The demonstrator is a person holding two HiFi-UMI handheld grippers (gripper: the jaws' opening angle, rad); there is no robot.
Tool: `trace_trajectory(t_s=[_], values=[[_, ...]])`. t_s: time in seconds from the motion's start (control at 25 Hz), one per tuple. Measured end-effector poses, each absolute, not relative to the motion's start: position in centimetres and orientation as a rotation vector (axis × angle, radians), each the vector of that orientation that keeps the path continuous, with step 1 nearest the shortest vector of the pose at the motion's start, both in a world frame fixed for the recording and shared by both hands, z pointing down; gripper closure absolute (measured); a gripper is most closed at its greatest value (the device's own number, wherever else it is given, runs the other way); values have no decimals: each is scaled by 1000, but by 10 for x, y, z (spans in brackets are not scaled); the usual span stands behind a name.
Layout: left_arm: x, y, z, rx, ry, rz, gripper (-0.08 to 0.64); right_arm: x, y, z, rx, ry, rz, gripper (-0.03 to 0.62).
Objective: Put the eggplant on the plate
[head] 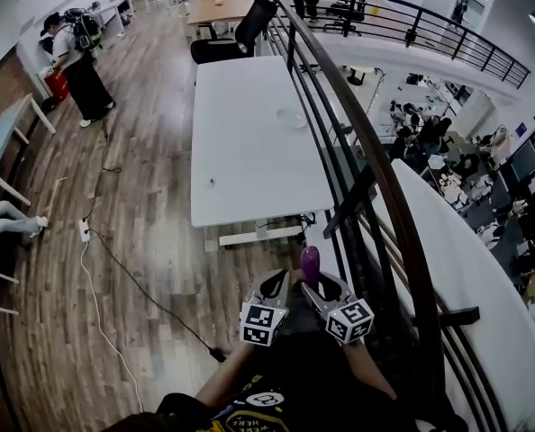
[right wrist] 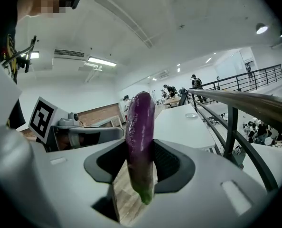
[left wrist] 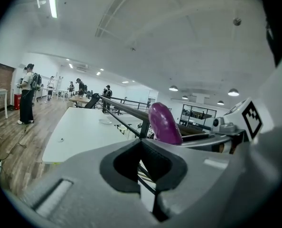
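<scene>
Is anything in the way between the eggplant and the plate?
Nothing visible. From the eggplant in the right gripper to the plate there is only floor and white table; the railing runs alongside.

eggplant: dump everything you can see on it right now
The eggplant is slim and glossy, its purple skin fading to a green tip at the lower end. It stands about upright, clamped on both sides by the black pads of the right gripper, with the purple end rising above the jaws and the green tip hanging below. It is held in the air over wooden floor, beside a railing. Nothing else touches it.
</scene>
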State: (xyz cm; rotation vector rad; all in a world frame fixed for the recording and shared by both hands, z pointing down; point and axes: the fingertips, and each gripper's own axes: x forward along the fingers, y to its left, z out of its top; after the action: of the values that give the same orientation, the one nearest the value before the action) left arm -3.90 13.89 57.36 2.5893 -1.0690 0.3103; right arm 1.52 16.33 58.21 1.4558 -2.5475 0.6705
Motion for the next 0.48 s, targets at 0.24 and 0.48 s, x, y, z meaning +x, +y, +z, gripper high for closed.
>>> trace_trajectory(t_s=[0.24,0.48], values=[[-29,103,587,2568,-1051,351,555,20,120,595,1426,-2532,708,413],[-12,40,574,2600,-1062,367,555,40,46,583,1436,-2577,684,413]])
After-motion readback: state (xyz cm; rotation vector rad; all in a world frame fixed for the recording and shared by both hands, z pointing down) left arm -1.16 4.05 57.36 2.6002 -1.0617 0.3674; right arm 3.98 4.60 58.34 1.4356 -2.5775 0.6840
